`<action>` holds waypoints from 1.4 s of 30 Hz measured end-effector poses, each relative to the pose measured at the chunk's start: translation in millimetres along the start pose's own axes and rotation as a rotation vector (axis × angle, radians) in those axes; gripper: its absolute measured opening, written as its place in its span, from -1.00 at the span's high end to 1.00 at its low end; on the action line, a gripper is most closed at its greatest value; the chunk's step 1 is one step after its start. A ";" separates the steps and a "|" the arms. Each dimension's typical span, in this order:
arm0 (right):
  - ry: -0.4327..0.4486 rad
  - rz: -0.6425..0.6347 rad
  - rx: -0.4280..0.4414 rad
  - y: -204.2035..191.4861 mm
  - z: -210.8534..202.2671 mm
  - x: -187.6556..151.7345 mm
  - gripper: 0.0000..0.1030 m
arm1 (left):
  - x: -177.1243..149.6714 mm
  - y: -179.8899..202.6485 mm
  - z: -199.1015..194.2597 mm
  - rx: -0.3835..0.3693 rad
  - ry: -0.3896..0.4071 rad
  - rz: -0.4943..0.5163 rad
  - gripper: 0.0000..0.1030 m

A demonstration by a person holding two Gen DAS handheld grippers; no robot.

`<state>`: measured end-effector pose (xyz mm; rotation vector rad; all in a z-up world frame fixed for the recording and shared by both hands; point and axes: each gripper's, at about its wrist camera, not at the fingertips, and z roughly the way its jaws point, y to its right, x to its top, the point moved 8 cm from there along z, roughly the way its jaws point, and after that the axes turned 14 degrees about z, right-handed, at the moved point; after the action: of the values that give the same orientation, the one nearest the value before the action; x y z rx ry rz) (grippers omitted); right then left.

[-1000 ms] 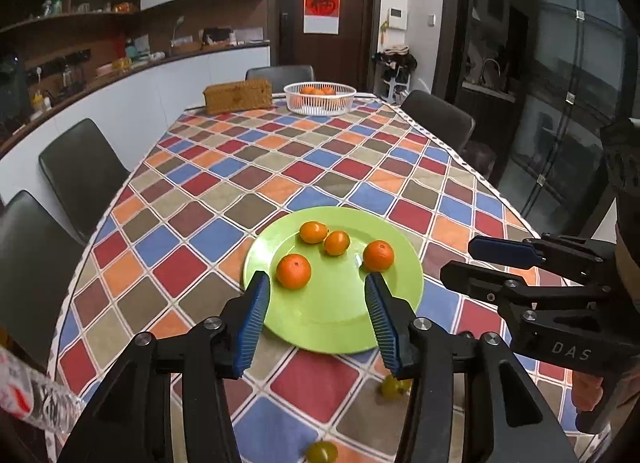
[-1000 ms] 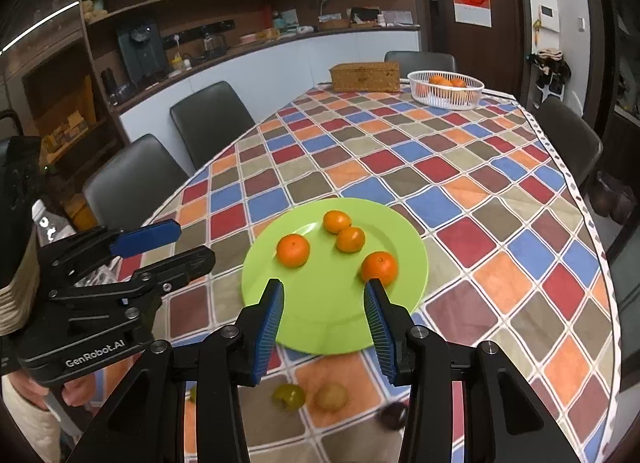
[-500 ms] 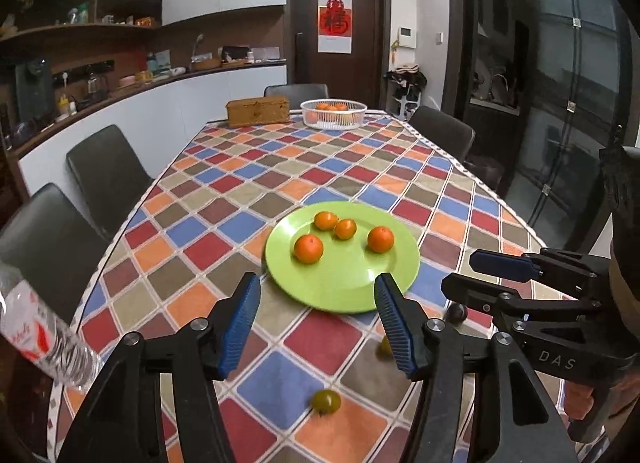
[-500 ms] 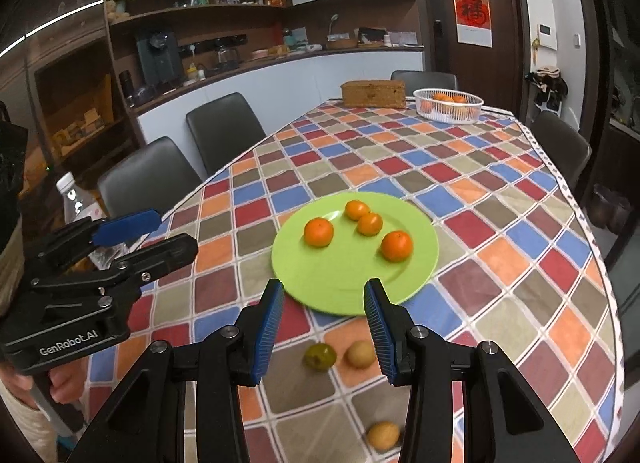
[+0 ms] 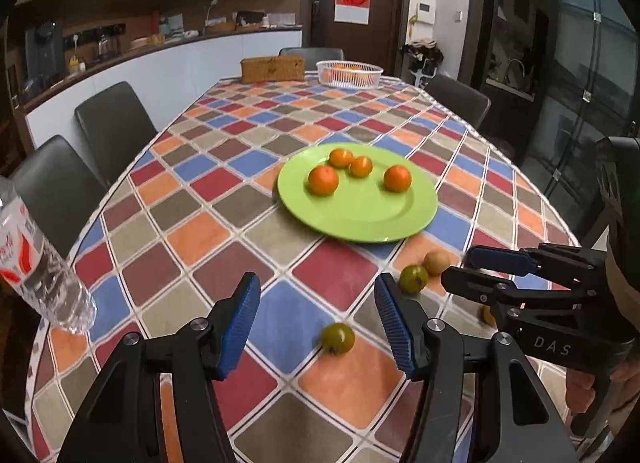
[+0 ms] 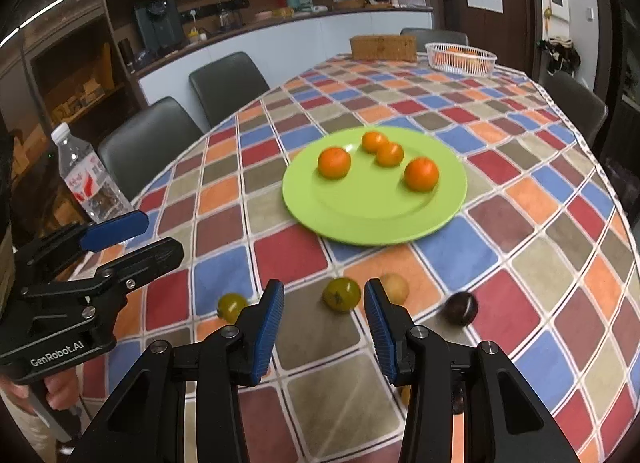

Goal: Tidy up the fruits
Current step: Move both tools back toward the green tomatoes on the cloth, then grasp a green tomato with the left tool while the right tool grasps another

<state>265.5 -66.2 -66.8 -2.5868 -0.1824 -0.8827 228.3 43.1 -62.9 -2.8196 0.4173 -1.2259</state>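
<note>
Tools both gape wide, holding nothing; lower the right tool [image 6: 324,325] straight over the small round green fruit [image 6: 341,294]; squeeze softly so it won't roll.

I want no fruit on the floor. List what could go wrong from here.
1. The loose green fruit and dark plum lie near the table's edge; a nudge from the open left gripper could roll them off.
2. The water bottle stands at the edge beside the left gripper; a swing could topple it.
</note>
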 end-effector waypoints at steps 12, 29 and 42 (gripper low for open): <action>-0.088 0.028 -0.039 17.5 30.4 -22.8 0.17 | -33.4 13.0 27.7 -0.035 -0.088 0.002 -0.13; -0.122 0.013 -0.062 18.3 61.2 -21.0 0.17 | -48.6 25.1 61.0 -0.089 -0.150 -0.005 0.11; -0.116 -0.021 -0.085 17.2 73.4 -13.9 0.33 | -45.1 28.4 69.9 -0.139 -0.154 -0.030 0.47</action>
<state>299.7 -51.6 -133.8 -2.7219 -0.2088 -0.7627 242.9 22.5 -147.1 -3.0207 0.4701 -1.0122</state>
